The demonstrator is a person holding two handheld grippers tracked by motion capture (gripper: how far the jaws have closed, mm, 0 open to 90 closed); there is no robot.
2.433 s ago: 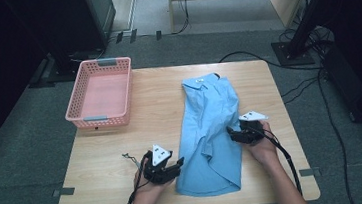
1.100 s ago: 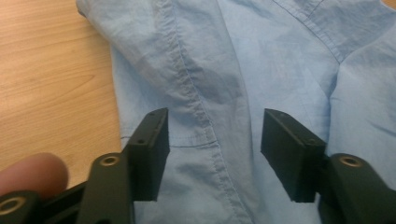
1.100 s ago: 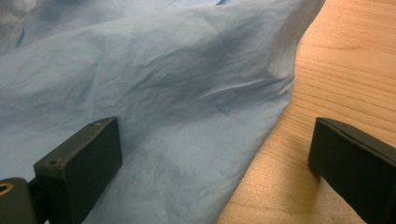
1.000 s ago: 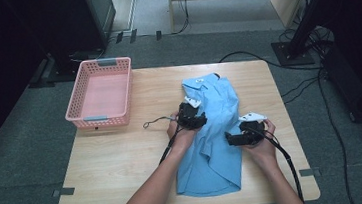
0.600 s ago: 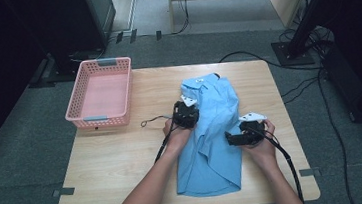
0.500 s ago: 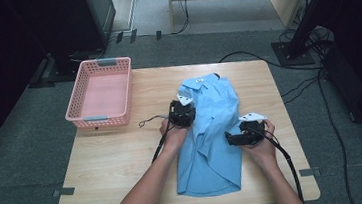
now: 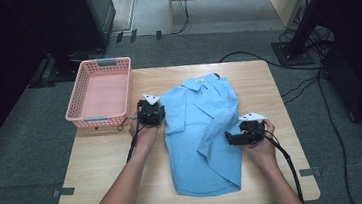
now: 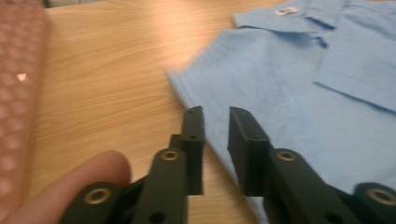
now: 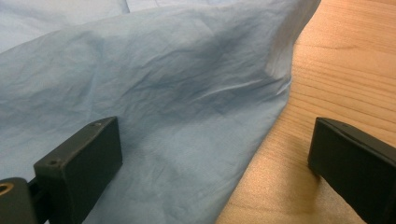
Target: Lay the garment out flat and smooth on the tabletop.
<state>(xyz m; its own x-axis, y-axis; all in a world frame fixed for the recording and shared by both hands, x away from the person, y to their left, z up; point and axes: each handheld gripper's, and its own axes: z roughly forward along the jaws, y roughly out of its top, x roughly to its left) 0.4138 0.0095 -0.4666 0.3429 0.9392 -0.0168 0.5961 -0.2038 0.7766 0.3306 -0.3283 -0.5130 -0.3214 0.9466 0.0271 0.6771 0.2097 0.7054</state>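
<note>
Blue shirt [image 7: 202, 135] flat at table [image 7: 99, 165] centre, collar toward top of frame, partly folded. Step: folding, lining up grab on left sleeve edge. Left gripper [image 8: 215, 122] at shirt's upper-left edge, jaws narrow gap, nothing held. Right gripper [image 9: 210, 154] at shirt's right edge, jaws wide, straddling hem, empty. Pink basket [image 7: 100, 92] upper left. Next: close left jaws on edge, fold inward.

No readable text anywhere; the white neck label [image 7: 198, 81] on the blue shirt [image 7: 199, 130] is too small to read.
</note>
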